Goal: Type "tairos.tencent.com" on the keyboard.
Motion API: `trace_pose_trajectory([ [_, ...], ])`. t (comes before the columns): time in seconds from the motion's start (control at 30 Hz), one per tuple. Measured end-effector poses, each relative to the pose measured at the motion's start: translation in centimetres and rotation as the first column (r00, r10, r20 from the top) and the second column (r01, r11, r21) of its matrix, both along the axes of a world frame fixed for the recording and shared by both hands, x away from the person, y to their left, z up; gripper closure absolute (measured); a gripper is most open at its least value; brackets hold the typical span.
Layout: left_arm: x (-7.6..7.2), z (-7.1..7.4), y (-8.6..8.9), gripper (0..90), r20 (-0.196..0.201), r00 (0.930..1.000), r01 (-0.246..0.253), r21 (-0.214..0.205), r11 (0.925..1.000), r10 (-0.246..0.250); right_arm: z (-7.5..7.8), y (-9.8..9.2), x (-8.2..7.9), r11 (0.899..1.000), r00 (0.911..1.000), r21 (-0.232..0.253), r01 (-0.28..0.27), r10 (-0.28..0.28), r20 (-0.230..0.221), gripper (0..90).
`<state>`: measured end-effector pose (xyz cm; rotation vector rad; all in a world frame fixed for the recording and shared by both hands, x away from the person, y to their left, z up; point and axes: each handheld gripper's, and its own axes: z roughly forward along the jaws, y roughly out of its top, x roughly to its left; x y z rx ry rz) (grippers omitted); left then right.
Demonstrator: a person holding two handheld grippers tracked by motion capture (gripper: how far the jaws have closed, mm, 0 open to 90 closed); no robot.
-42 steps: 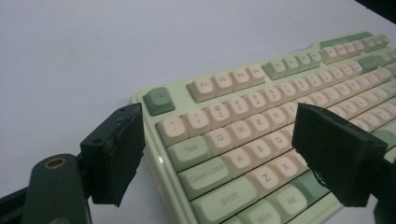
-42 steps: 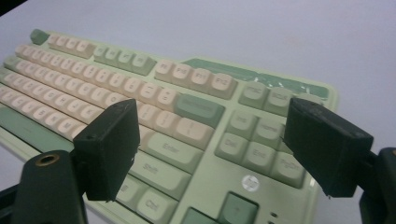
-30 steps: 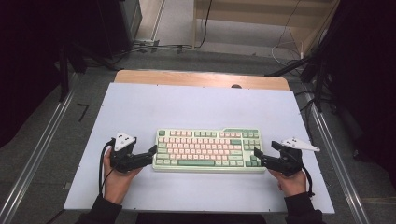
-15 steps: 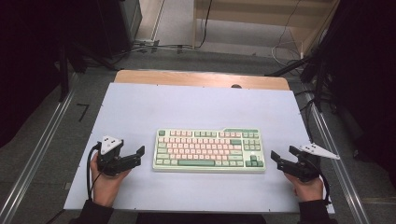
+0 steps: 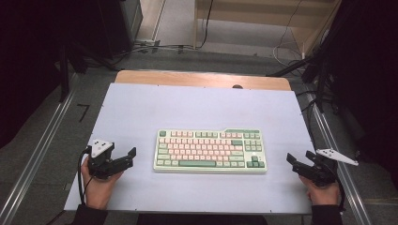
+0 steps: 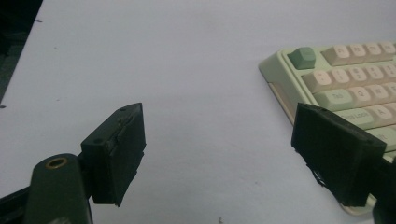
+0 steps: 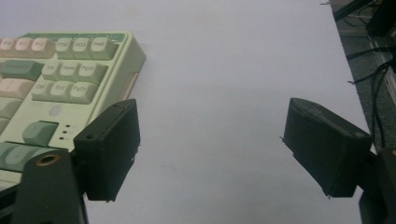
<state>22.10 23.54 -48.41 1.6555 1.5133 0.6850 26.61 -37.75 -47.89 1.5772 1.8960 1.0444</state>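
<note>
From the high view, I am seeing the keyboard [image 5: 210,151] lying flat and square in the middle of the white tabletop [image 5: 197,108], with my left gripper [image 5: 126,156] parked off its left end and my right gripper [image 5: 296,163] well off its right end. Both are standing wide and holding nothing. I am judging that the keyboard has been set down and I am backing off; any next move would call for closing back in on both short ends evenly.

In the left gripper view, I am looking past wide-spread jaws at bare tabletop, the keyboard's left edge [image 6: 280,88] sitting at the right, apart from the gripper [image 6: 219,149].

In the right gripper view, the jaws are gaping just as wide, the keyboard's right end [image 7: 126,60] sitting at the left.

Against a second ago, both grippers are now sitting farther out; then they were flanking the keyboard closely. The keyboard itself is lying unmoved.
</note>
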Motion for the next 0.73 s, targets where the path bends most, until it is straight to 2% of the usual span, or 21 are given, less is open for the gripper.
trace_pose_trajectory([
  [0.4,0.3,-0.5,1.1,18.0,-0.014,0.9988,-0.046,0.012,0.9989,0.046,-0.5,-1.4,0.2,0.999,0.9989,-0.01,0.045,-0.045,-0.016,16.7],
  [0.73,1.1,-1.1,1.1,18.0,-0.033,0.9984,-0.044,0.023,0.9987,0.045,-0.6,-1.3,0.3,0.998,0.9984,-0.015,0.054,-0.054,-0.018,15.0],
])
